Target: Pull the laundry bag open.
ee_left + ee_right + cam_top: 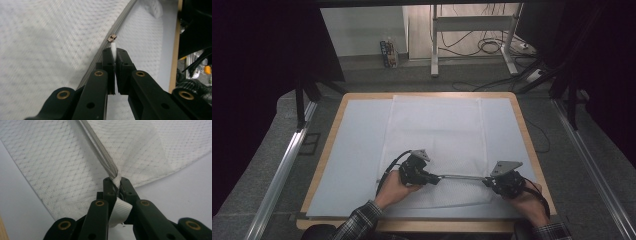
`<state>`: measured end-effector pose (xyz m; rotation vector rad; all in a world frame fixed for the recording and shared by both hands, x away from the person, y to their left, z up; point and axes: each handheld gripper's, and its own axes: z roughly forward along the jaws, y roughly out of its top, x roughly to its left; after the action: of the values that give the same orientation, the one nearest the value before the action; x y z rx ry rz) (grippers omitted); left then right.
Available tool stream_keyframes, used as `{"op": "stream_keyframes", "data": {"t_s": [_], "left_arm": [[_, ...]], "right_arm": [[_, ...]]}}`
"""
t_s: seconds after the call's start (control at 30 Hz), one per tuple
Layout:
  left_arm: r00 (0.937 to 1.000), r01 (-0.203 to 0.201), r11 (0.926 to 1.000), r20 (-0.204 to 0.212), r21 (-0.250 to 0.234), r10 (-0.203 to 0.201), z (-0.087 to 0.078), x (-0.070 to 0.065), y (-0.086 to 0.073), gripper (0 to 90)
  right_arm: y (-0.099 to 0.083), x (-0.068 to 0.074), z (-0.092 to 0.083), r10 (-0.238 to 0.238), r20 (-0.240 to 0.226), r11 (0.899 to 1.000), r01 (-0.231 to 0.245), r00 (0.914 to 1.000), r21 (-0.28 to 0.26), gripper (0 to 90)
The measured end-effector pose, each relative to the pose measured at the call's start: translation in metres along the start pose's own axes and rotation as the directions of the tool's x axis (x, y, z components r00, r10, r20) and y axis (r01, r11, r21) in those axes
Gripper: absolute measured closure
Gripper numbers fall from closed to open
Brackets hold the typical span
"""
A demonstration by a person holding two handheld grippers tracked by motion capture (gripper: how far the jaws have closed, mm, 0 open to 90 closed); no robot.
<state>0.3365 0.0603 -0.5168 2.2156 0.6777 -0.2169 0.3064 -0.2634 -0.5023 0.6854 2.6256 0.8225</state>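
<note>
A white mesh cloth lies flat on the table, with a grey zipper running along its near part. My left gripper is shut on the zipper's white pull tab, just behind the small metal slider. My right gripper is shut on the zipper's end, where the cloth bunches up at its tips. A white ribbed tab hangs between its jaws. The zipper teeth run closed and taut away from the right gripper, stretched between the two grippers.
A pale blue sheet covers the wooden table under the cloth. Metal rails flank the table on both sides. A metal stand and cables sit on the floor beyond the far edge.
</note>
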Motion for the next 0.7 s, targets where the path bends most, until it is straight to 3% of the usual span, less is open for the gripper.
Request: {"op": "stream_keyframes", "data": {"t_s": [0.7], "left_arm": [[0.9988,0.047,0.9984,-0.013,-0.031,-0.048,-0.020,0.005,-0.017,87.5]], "right_arm": [[0.000,-0.001,-0.001,0.008,-0.002,1.000,-0.008,1.0000,-0.008,84.4]]}}
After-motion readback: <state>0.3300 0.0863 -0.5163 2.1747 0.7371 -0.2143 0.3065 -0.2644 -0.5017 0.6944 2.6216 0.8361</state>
